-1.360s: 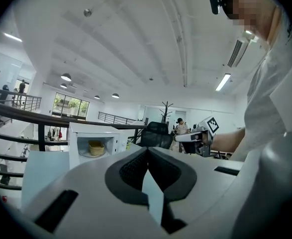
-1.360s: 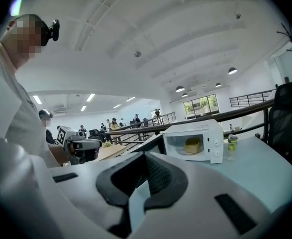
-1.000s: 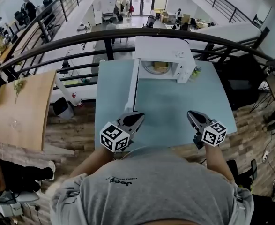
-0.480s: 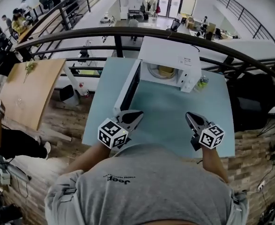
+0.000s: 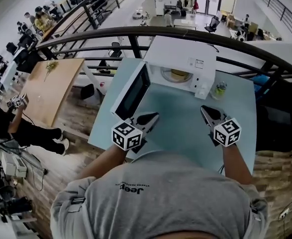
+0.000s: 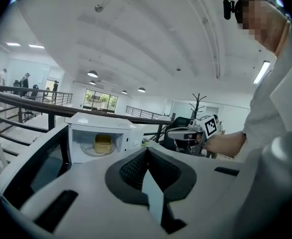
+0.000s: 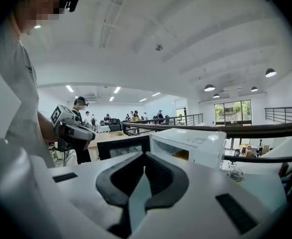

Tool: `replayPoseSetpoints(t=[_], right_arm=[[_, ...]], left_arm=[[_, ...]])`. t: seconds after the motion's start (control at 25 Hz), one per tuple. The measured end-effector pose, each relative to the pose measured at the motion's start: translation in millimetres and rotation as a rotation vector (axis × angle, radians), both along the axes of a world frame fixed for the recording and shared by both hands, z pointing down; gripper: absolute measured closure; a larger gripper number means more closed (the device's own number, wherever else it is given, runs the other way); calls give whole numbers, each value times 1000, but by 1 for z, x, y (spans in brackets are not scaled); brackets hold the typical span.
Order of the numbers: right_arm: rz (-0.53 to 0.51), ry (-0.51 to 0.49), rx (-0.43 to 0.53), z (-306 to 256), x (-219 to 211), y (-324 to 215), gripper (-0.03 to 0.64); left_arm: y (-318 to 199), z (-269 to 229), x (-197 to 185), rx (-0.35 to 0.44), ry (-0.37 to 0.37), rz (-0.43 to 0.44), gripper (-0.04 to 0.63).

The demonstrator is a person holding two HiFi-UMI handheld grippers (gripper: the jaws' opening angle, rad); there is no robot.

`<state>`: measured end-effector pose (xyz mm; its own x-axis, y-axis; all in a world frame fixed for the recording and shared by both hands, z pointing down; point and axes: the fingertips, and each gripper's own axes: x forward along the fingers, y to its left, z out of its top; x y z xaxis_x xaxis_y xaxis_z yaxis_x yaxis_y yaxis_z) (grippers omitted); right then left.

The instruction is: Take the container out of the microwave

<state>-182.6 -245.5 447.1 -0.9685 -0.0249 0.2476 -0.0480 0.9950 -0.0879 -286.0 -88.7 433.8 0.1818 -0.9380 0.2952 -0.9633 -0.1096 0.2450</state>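
A white microwave [image 5: 181, 63] stands at the far side of the pale blue table [image 5: 185, 118], its door [image 5: 131, 91] swung open to the left. A yellowish container [image 5: 179, 74] sits on the turntable inside; in the left gripper view the container [image 6: 103, 143] shows in the open cavity. My left gripper [image 5: 153, 116] is over the table just in front of the door, shut and holding nothing. My right gripper [image 5: 205, 109] is level with it to the right, also shut and empty. Both are well short of the microwave [image 7: 190, 144].
A small clear jar [image 5: 218, 89] with something green in it stands on the table right of the microwave. A dark railing [image 5: 136, 33] runs behind the table, with a lower floor beyond it. A wooden table [image 5: 48, 88] and people are off to the left.
The person has shifted and turned, carrying both grippers along over the table. The microwave and its door now show at a different angle. Both jaws stay shut.
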Motion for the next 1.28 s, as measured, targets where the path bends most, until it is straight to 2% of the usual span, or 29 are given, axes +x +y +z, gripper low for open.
replayPoseSetpoints(t=[0.16, 0.32, 0.52, 0.76, 0.96, 1.28], right_arm=[[18, 39, 47, 11, -30, -9, 597], [34, 127, 112, 26, -72, -10, 591], [21, 264, 183, 56, -124, -15, 516], [-26, 398, 317, 103, -178, -30, 486], [-35, 491, 374, 142, -219, -52, 476], [-32, 620, 496, 182, -257, -98, 472]], left_arm=[[-10, 11, -21, -9, 2, 5, 577], [-20, 18, -50, 6, -9, 40, 577], [-33, 30, -78, 18, -8, 77, 577], [-42, 60, -90, -6, -4, 100, 577], [-53, 86, -100, -26, -12, 102, 577], [-77, 109, -102, -44, -6, 116, 577]])
